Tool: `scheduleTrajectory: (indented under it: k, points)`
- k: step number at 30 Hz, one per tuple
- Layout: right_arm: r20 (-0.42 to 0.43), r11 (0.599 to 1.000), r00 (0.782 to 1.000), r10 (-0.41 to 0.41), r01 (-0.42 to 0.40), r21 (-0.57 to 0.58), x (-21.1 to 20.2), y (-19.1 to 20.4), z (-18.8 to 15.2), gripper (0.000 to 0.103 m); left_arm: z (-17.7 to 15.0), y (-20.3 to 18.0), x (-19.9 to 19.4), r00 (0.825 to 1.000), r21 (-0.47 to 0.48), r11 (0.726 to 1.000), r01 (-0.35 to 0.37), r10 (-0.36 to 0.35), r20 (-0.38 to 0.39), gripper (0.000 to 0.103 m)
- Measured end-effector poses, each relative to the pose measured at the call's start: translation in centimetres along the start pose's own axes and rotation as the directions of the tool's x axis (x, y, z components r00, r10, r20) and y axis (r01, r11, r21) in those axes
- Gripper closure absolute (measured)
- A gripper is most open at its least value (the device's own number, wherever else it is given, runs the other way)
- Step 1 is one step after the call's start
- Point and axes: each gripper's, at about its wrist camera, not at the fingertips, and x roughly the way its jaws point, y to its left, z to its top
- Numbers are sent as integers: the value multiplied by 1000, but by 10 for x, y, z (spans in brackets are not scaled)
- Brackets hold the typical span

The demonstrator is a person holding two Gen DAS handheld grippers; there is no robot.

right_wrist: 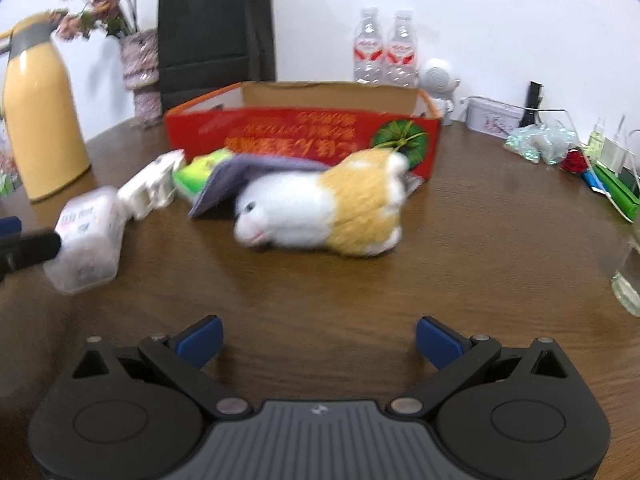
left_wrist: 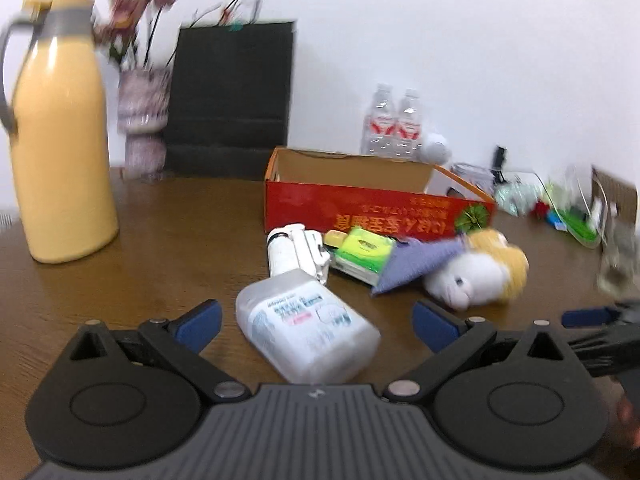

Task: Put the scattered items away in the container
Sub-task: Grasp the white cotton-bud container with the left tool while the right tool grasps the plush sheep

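Observation:
A red cardboard box (left_wrist: 360, 210) (right_wrist: 280, 130), open on top, stands on the brown table. In front of it lie a clear spray bottle with a white trigger head (left_wrist: 308, 320) (right_wrist: 90, 236), a green tissue pack (left_wrist: 362, 254) (right_wrist: 200, 172), a purple cloth (left_wrist: 416, 264) (right_wrist: 248, 176) and a white and yellow plush toy (left_wrist: 476, 274) (right_wrist: 320, 208). My left gripper (left_wrist: 316, 322) is open, its jaws either side of the spray bottle's body. My right gripper (right_wrist: 318, 342) is open and empty, in front of the plush toy.
A yellow thermos jug (left_wrist: 60, 140) (right_wrist: 40, 112), a flower vase (left_wrist: 144, 116) and a black paper bag (left_wrist: 232, 96) stand at the back left. Two water bottles (right_wrist: 384, 48) stand behind the box. Small clutter (right_wrist: 560, 148) and a glass (right_wrist: 630, 272) are at the right.

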Motion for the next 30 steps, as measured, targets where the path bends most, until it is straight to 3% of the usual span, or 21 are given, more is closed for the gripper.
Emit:
scheduleTrajectory:
  k: [2,4,8,11,12,13,16,19,22,23,24,25,27,28,30]
  points:
    - [71,997,995,63,-67,47,-7,-11,12,0,6,0,23,997,-47,998,-40,37,-69,0]
    - [102,991,989,105,-112,67,-5,-18,25,0,7,-5,36,993,-38,994,-99,96,-72,0]
    - [112,998,993,45,-50,45,13,-27,55,1,-1,-2,31,986,81,983,-165,166,-2,0]
    - [98,993,993,65,-74,93,37,-43,75,7,-3,19,19,975,38,974,-222,222,-9,0]
    - [73,992,996,56,-64,110,46,-46,78,13,-4,24,14,974,14,974,-225,225,2,0]
    - [41,992,999,36,-40,116,53,-48,78,20,-3,26,10,979,4,979,-203,203,16,0]
    - [48,991,999,26,-32,126,51,-56,72,21,0,20,18,990,55,989,-139,138,7,0]
    - [79,989,994,-73,63,131,34,-57,66,20,2,13,29,993,75,990,-116,119,-29,0]
    - [99,994,995,-2,-8,105,24,-52,61,19,1,8,32,996,79,994,-79,82,-37,7]
    - [91,994,995,38,-47,94,27,-52,60,19,0,7,32,996,79,994,-75,79,-45,18]
    - [76,993,996,56,-63,97,33,-52,58,24,-1,6,32,995,77,994,-76,81,-54,31]
    - [49,992,997,55,-60,110,38,-51,56,35,-2,5,30,995,73,994,-75,80,-65,37]
    - [40,990,997,66,-70,120,31,-47,50,42,-4,5,28,995,55,996,-63,67,-70,37]
    - [56,995,997,56,-61,81,22,-43,46,56,-5,5,27,996,49,997,-60,63,-68,37]
    - [65,1000,998,-24,25,-14,11,-35,39,66,-6,3,25,996,53,997,-55,58,-72,37]
